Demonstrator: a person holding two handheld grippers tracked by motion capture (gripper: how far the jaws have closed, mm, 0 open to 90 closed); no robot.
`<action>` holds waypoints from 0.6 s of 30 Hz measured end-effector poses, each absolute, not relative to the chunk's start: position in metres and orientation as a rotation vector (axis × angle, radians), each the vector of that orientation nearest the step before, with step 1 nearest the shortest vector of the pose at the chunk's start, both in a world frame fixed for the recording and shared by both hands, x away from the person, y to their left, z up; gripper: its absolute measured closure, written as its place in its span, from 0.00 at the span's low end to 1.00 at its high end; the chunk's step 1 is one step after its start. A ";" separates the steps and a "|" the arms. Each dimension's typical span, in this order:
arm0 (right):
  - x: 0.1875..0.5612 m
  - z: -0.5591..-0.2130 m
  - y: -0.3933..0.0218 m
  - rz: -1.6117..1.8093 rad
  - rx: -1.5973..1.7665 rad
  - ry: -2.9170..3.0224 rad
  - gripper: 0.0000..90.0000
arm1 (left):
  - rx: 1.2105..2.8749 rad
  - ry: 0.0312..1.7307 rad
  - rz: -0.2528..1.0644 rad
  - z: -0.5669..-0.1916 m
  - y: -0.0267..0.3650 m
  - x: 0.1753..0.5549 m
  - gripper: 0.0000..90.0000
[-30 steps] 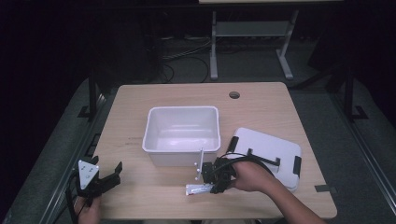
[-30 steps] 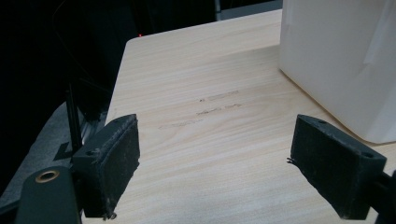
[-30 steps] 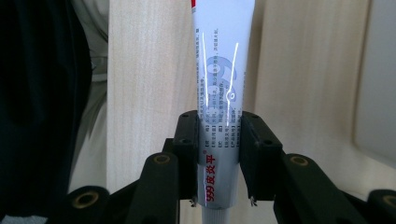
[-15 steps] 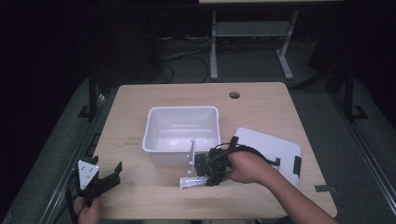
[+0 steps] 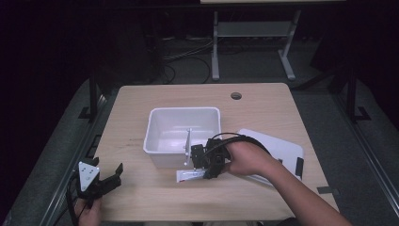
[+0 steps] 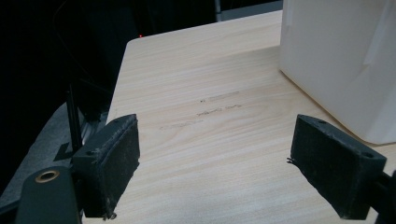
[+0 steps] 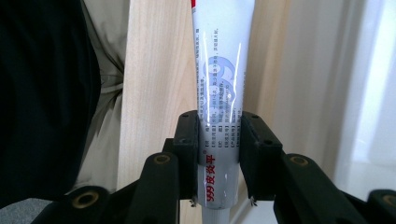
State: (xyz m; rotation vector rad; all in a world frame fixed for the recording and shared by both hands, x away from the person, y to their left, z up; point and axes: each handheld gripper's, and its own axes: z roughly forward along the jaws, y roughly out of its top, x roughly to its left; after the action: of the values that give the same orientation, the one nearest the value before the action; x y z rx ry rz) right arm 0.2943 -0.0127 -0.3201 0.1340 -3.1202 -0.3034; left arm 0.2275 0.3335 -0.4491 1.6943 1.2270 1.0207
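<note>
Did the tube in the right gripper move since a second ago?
Yes. The tube, clamped in the right gripper, has shifted left along the front wall of the white bin.

Dark room, grey carpeted floor (image 5: pixel 329 99)

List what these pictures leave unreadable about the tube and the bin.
- White printed tube: both ends cut off by the frame edges in the right gripper view.
- The tube's print: too small in the high view.
- White plastic bin: inside hidden by its own wall in the left gripper view.
</note>
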 end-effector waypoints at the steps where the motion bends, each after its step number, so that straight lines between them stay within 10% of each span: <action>1: 0.295 -0.317 -0.012 -0.307 0.127 -3.123 0.77 | 1.694 1.227 1.021 -0.449 0.334 0.228 0.17; 18: 0.307 -0.287 -0.001 -0.319 0.131 -3.163 0.77 | 1.696 1.226 1.024 -0.449 0.335 0.228 0.17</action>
State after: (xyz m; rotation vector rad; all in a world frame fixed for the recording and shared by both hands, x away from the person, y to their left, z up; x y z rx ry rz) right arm 0.3074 -0.0009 -0.2868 0.1314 -3.1632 -0.3185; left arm 0.2276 0.3345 -0.4489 1.6959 1.2256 1.0239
